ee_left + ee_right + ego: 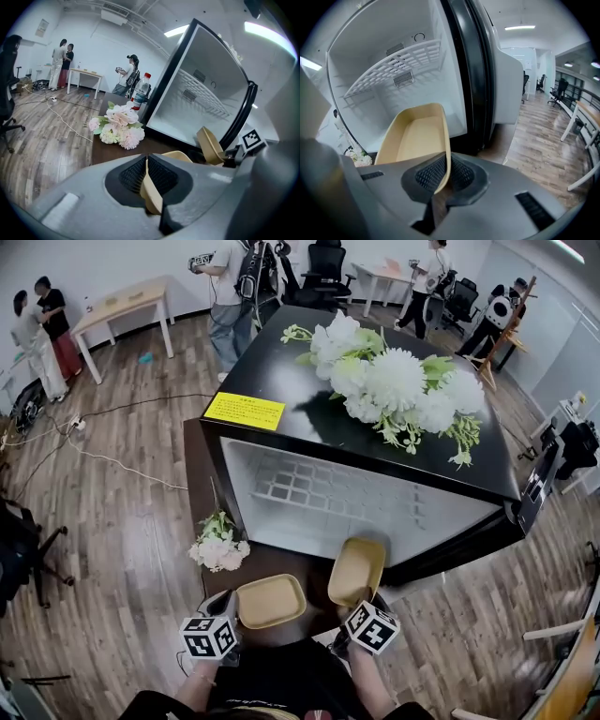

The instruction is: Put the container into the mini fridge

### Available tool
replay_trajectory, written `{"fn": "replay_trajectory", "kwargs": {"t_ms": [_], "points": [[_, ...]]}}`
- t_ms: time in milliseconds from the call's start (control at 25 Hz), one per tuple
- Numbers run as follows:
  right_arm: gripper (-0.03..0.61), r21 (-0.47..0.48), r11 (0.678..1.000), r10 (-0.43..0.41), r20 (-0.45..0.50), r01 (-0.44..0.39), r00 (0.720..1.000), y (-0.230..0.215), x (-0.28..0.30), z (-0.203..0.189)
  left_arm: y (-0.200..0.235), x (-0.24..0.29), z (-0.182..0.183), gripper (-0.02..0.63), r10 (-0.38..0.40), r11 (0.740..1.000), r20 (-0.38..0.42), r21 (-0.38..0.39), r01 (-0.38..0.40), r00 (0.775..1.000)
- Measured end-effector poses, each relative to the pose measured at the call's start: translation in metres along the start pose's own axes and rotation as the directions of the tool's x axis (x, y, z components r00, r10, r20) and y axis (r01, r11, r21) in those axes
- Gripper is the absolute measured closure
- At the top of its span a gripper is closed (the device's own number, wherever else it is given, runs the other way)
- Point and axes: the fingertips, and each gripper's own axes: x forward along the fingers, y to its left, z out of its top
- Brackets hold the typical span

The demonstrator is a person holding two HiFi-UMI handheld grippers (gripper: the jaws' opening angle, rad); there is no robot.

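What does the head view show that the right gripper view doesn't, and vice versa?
Head view only: white flowers on top of the mini fridge, its yellow label, and the left gripper holding a second tan container.
Right gripper view only: fingers of the right gripper clamped on the rim of the tan container, and a vent grille on the back wall.
Both: the open fridge interior, its wire shelf, and that tan container.
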Motion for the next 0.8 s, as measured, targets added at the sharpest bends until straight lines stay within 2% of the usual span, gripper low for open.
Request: {"fn": "replay_trajectory", "kwargs": {"t_ms": [440,800], "points": [[0.557,-0.026,1.0,-0.01,0.013,0.01,1.0,0.006,0.02,0.028,-0.011,0.003,0.004,0.604,-0.059,0.998,0.025,-0.001,0.059,0.998],[0.557,-0.03,0.999,-0.041,0.024,0.041,0.999,0.004,0.039,0.049,-0.009,0.005,0.003,0.604,-0.051,0.998,0.029,-0.019,0.051,0.998]]}}
